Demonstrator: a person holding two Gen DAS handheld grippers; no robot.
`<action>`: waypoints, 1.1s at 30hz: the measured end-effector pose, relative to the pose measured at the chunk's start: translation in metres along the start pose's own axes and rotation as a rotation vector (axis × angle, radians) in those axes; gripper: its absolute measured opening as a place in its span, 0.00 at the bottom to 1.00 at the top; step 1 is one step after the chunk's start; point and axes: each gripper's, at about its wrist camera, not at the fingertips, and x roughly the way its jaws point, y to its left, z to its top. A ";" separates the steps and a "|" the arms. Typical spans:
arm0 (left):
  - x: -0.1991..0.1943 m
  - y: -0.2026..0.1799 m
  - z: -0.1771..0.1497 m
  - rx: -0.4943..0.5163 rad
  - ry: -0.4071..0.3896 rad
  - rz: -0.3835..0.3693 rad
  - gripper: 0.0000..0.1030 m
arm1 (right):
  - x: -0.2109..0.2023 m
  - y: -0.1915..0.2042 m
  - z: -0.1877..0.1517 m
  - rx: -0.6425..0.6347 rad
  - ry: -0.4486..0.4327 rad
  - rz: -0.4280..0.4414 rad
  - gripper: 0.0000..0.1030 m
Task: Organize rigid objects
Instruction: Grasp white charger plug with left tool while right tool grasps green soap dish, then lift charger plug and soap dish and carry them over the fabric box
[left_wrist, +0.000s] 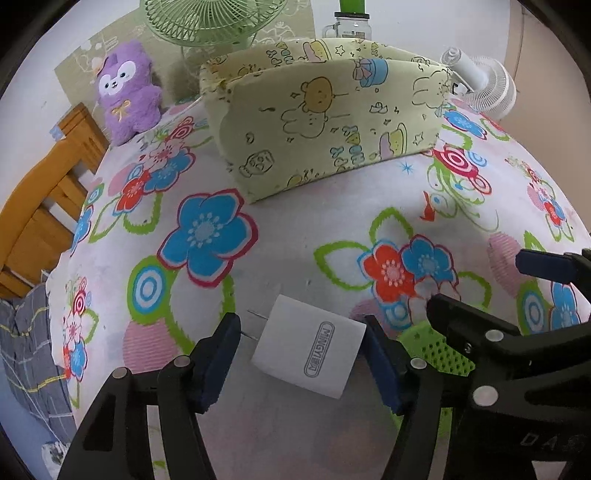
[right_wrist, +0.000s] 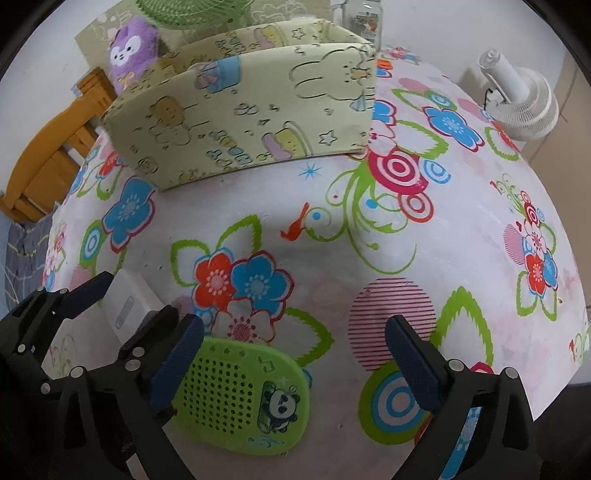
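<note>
A white charger block (left_wrist: 309, 347) printed with a logo lies on the flowered tablecloth between the fingers of my open left gripper (left_wrist: 301, 363); its right edge is close to the right finger. It also shows in the right wrist view (right_wrist: 127, 308). A green perforated speaker with a panda (right_wrist: 240, 397) lies between the fingers of my open right gripper (right_wrist: 295, 369), next to its left finger; part of it shows in the left wrist view (left_wrist: 439, 350). A yellow cartoon-print fabric box (left_wrist: 325, 122) stands open at the back of the table (right_wrist: 240, 110).
A purple plush (left_wrist: 125, 92), a green fan (left_wrist: 210, 22), a glass jar (left_wrist: 349, 24) and a white handheld fan (left_wrist: 480, 81) stand at the table's back. A wooden chair (left_wrist: 44, 206) is on the left. My right gripper (left_wrist: 517, 295) reaches in beside the left one.
</note>
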 end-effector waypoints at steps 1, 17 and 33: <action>-0.002 0.000 -0.003 -0.001 0.001 0.002 0.66 | 0.000 0.003 -0.002 -0.006 0.005 0.003 0.97; -0.014 0.015 -0.033 0.001 0.018 0.020 0.66 | 0.003 0.028 -0.025 0.032 0.023 -0.024 0.98; -0.023 0.011 -0.054 -0.032 -0.048 -0.009 0.67 | 0.007 0.037 -0.042 0.027 -0.068 -0.102 1.00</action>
